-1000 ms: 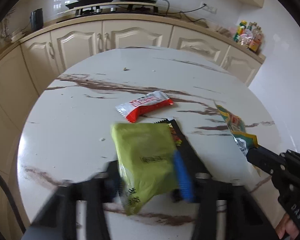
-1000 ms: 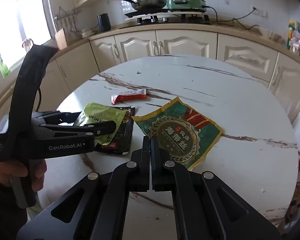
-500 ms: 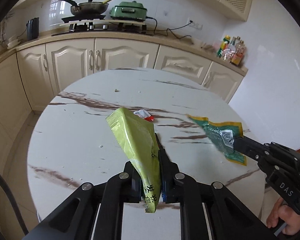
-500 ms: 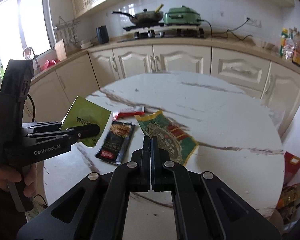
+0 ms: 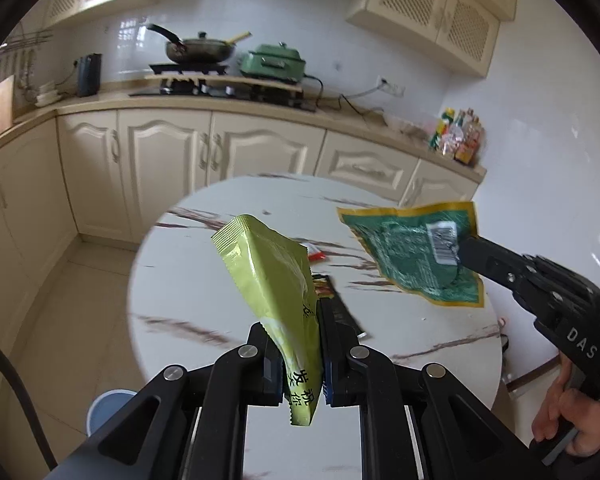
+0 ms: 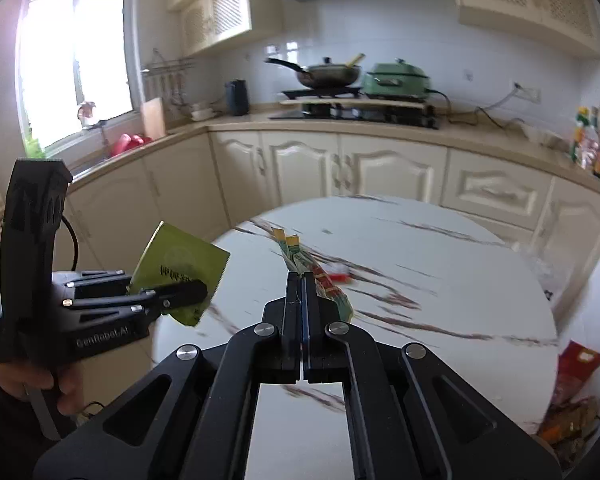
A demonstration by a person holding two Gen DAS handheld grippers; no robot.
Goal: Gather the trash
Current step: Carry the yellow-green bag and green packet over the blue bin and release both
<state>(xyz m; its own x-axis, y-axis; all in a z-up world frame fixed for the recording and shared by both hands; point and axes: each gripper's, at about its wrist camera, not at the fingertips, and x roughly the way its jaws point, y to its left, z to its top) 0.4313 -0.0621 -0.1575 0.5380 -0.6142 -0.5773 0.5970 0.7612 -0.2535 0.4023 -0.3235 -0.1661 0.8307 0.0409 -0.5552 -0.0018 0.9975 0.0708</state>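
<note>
Above the round marble table [image 5: 188, 312], both grippers carry a piece of trash clear of the surface. The left gripper [image 5: 300, 360] has its jaws nearly closed, pinching the lower end of a yellow-green wrapper [image 5: 268, 268], which stands up and leans away from the camera. The right gripper [image 6: 302, 312] has its jaws fully together on the edge of a dark green packet with a yellow border [image 5: 416, 252]; from its own camera the packet shows only edge-on. So two pieces are picked up but not yet binned. Two more lie on the table: a black wrapper [image 5: 336, 304] just behind the left jaws, and a red and white wrapper [image 5: 316, 254] beyond it, partly hidden. What may be a blue bin [image 5: 108, 408] shows on the floor at the lower left, though too little of it is visible to be sure. More packets [image 6: 572, 400] lie on the floor past the table's right edge. By my reading the job is roughly halfway.
</note>
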